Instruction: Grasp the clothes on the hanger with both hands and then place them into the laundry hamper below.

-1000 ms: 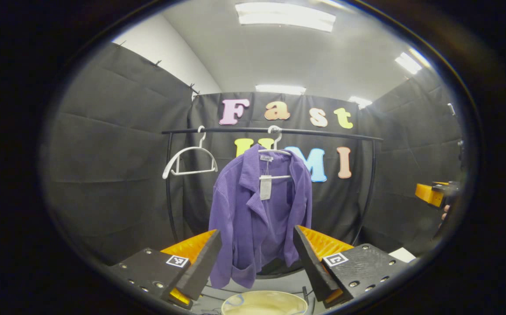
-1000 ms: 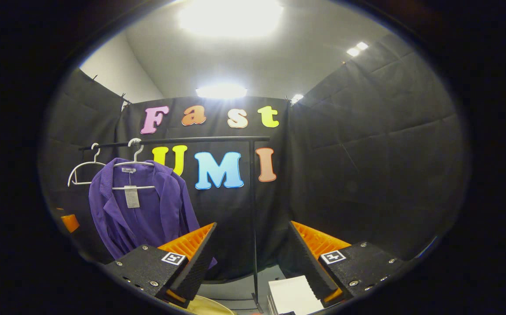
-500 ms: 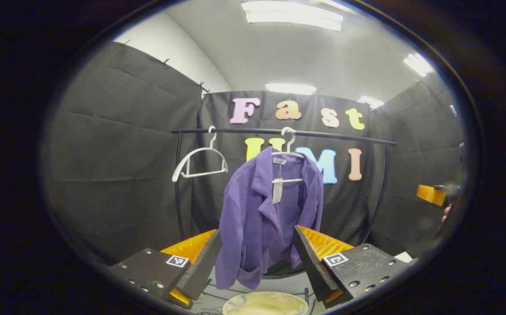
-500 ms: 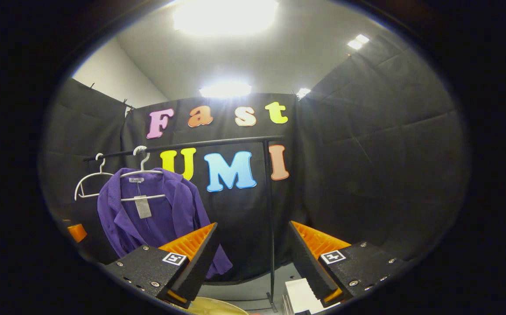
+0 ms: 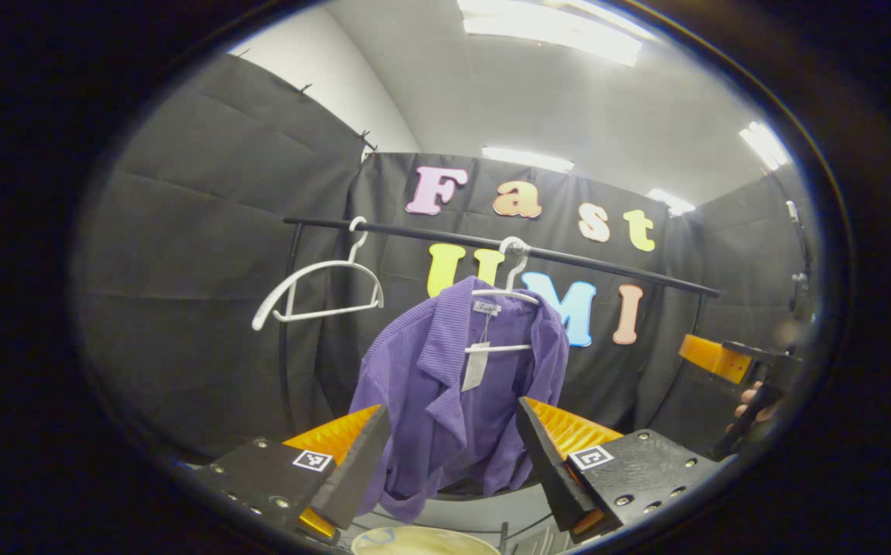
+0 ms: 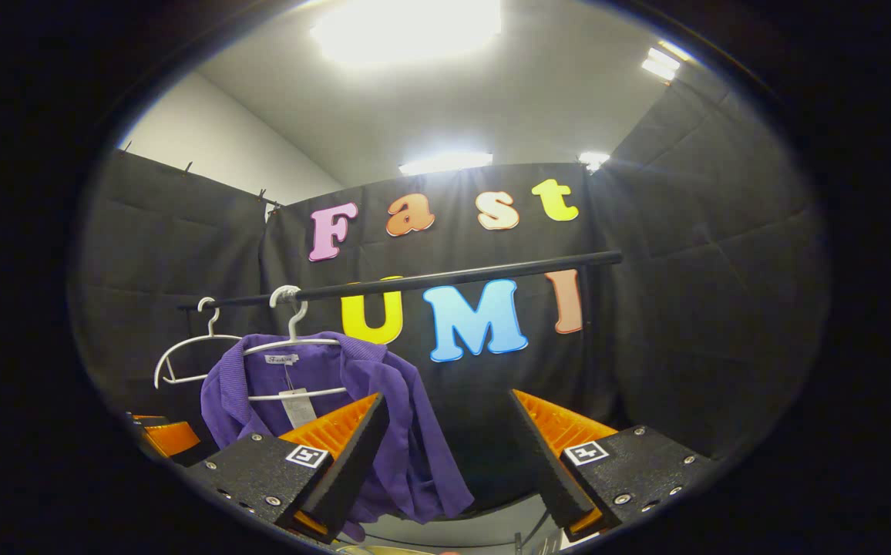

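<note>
The purple jacket (image 5: 457, 385) hangs on a white hanger (image 5: 503, 293) from the black rail (image 5: 492, 239), open at the front, with a paper tag (image 5: 476, 366) under the collar. A second hanger (image 5: 314, 289), with nothing on it, hangs further along the same rail. In the left gripper view the left gripper (image 5: 453, 455) has its fingers spread wide, and the jacket appears in the gap between them but is some way off, so nothing is held. I think it is aimed this way so that it can go straight forward to the cloth. In the right gripper view the right gripper (image 6: 449, 455) is also wide open and empty; the jacket (image 6: 384, 416) is to the left of its fingers, so this gripper probably needs to turn toward it before it can grasp. The same gripper appears at the edge of the left gripper view, with a hand (image 5: 754, 405) holding it. The pale rim of the hamper (image 5: 422, 539) is seen directly under the jacket, which seems a good place, because the jacket can drop into it after release. The task is only at the approach step.
</note>
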`<state>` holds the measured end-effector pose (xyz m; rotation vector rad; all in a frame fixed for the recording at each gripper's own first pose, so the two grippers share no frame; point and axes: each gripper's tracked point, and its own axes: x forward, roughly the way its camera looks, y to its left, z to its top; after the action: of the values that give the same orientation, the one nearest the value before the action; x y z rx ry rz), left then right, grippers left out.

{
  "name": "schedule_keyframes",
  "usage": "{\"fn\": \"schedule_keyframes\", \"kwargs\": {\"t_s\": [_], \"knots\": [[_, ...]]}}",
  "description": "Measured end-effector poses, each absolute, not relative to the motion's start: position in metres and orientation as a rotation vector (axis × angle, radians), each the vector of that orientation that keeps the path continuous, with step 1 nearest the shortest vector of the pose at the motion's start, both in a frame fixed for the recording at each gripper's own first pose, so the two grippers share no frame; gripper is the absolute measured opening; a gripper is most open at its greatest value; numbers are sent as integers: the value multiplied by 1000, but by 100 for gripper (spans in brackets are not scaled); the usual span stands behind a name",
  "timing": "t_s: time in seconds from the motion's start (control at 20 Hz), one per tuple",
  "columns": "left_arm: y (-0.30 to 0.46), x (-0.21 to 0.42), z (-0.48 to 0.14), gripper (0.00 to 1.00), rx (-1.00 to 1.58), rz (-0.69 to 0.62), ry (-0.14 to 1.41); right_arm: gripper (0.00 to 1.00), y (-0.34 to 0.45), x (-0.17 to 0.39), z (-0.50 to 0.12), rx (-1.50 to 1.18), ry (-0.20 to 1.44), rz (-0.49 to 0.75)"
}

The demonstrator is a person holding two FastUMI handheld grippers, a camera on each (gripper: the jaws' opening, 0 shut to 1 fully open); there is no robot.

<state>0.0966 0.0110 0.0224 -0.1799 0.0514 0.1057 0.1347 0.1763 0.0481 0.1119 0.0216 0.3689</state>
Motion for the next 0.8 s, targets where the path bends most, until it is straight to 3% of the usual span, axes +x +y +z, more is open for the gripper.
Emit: {"fn": "schedule_keyframes", "kwargs": {"t_s": [0.05, 0.15, 0.25, 0.35, 0.4, 0.5, 0.6, 0.65, 0.8], "knots": [[12, 107, 24, 99, -187, 119, 54, 95, 190, 146, 45, 118, 35, 404], [15, 127, 28, 90, -181, 152, 44, 95, 212, 163, 42, 125, 45, 458], [18, 147, 27, 90, -179, 183, 47, 95, 235, 180, 41, 131, 49, 505], [22, 166, 21, 99, -178, 222, 54, 95, 256, 196, 33, 132, 65, 550], [26, 174, 15, 95, -175, 244, 66, 95, 268, 204, 29, 133, 79, 574], [29, 193, 1, 99, -178, 275, 93, 95, 286, 218, 20, 136, 105, 610], [33, 208, -12, 90, -185, 310, 116, 95, 300, 230, 16, 137, 119, 636], [34, 216, -16, 99, -189, 323, 121, 95, 307, 238, 14, 138, 121, 647], [34, 230, -21, 99, -191, 349, 116, 95, 319, 253, 9, 146, 122, 667]]}}
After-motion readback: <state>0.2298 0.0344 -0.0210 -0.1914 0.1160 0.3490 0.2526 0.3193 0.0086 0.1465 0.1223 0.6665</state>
